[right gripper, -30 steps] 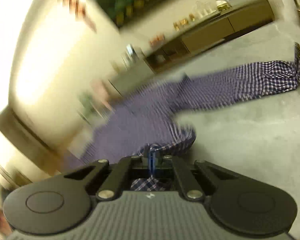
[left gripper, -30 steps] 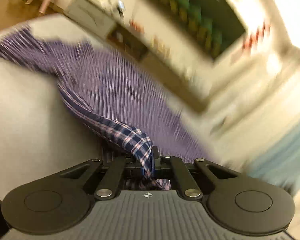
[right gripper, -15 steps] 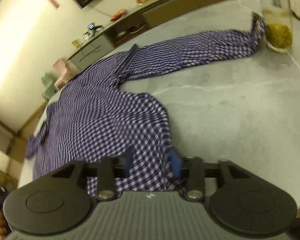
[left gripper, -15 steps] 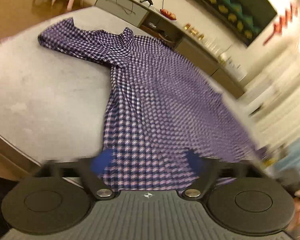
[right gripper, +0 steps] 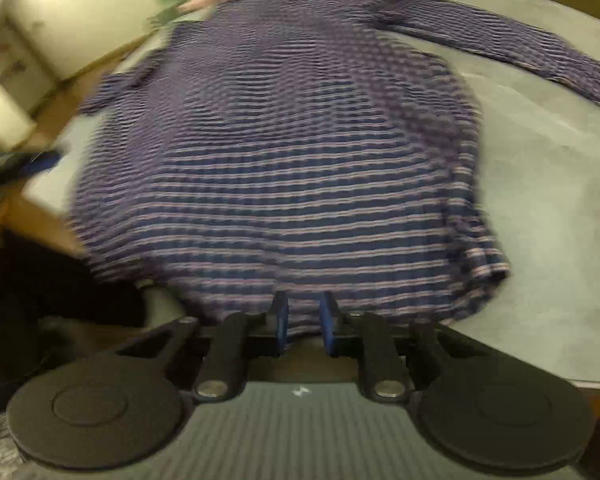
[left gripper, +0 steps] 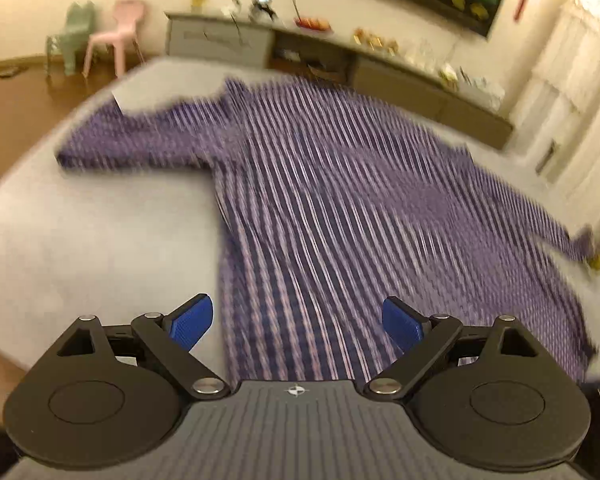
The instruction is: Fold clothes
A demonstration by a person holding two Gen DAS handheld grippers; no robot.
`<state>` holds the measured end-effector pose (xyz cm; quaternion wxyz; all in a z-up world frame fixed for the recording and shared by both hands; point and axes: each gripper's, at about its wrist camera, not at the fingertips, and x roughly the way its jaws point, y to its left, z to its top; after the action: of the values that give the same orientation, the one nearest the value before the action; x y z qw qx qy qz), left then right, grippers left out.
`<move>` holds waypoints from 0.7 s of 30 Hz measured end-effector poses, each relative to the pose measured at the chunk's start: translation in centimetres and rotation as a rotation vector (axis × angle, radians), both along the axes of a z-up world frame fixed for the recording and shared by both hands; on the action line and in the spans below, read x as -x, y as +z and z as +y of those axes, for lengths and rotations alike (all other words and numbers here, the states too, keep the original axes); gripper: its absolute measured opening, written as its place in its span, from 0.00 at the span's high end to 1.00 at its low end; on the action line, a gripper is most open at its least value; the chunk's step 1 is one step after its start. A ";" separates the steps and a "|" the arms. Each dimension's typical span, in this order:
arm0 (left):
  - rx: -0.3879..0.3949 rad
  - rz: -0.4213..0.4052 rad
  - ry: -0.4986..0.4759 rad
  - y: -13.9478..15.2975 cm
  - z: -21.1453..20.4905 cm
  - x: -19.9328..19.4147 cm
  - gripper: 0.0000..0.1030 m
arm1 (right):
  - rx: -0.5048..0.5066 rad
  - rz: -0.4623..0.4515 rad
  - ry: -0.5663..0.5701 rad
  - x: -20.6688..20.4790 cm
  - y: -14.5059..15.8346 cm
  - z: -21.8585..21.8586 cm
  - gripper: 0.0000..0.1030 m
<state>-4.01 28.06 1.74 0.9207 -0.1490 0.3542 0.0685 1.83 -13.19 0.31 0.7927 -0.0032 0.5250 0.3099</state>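
Saw a purple checked shirt (left gripper: 332,200) spread flat on a grey table (left gripper: 80,240), blurred in both views. Lay ahead of and beneath the left gripper (left gripper: 296,324), hem nearest the fingers, one sleeve (left gripper: 140,148) stretched away to that gripper's left, the other sleeve trailing off to its right. Stood wide apart, the blue pads (left gripper: 190,322) of the left gripper, gripping nothing, one pad over bare table beside the shirt's edge, the other over the cloth. Could not tell whether either pad touched the fabric.

Found the right gripper (right gripper: 303,322) at the shirt's near hem, jaws closing, a narrow gap left between its blue pads (right gripper: 281,320), checked cloth showing through that gap. Could not tell whether the cloth was actually between the pads or only behind them; no pinch visible. Ran off ahead and to this gripper's right, a long sleeve (right gripper: 500,48) across the table.

Beyond the table: a low sideboard (left gripper: 260,44) against the wall, and a pink chair (left gripper: 116,36) far ahead to the left gripper's left.
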 end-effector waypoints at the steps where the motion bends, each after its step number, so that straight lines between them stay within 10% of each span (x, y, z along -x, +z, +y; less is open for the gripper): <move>1: 0.005 -0.022 0.009 1.0 0.9 -1.0 0.10 | -0.030 -0.007 0.018 0.1 1.1 -0.1 0.76; 4: -0.010 -0.038 0.037 2.4 3.0 -4.7 0.09 | -0.056 -0.136 -0.060 -2.4 5.2 -0.6 0.53; 9: -0.069 0.034 0.107 0.1 6.5 -13.2 0.09 | -0.034 -0.247 -0.290 -12.3 7.3 0.0 0.48; 21: -0.193 0.162 0.082 -5.9 11.7 -22.0 0.08 | 0.238 -0.222 -0.326 -32.7 -2.0 5.5 0.62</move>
<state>17.97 39.80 -4.16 0.8955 -0.0679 0.4128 0.1519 34.54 -7.68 -1.64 0.8792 -0.0459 0.4608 0.1117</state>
